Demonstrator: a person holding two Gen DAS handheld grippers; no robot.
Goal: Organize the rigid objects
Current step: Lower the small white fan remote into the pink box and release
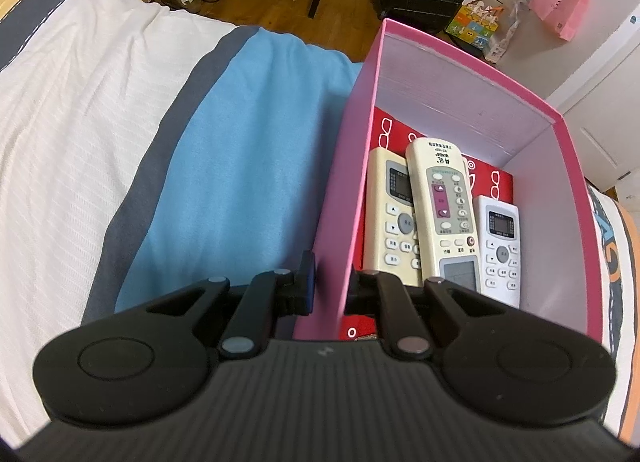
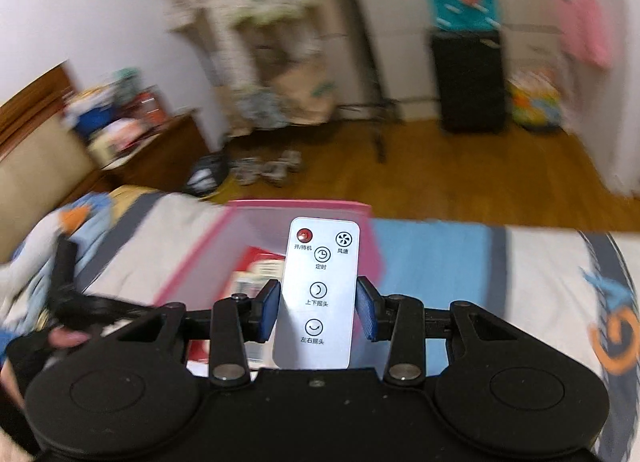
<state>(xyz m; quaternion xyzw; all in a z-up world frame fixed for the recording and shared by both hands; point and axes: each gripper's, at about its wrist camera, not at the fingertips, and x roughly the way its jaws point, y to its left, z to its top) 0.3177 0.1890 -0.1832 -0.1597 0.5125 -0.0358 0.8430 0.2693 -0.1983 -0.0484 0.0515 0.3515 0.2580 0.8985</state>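
Left gripper clamped narrow on pink box wall. Right gripper pinching white remote, above box.

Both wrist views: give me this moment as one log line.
left gripper: shut on pink box wall | right gripper: shut on white remote | box: three remotes inside

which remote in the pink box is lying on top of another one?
The long cream remote in the middle: it overlaps the shorter cream remote on its left. The small white remote lies separately.
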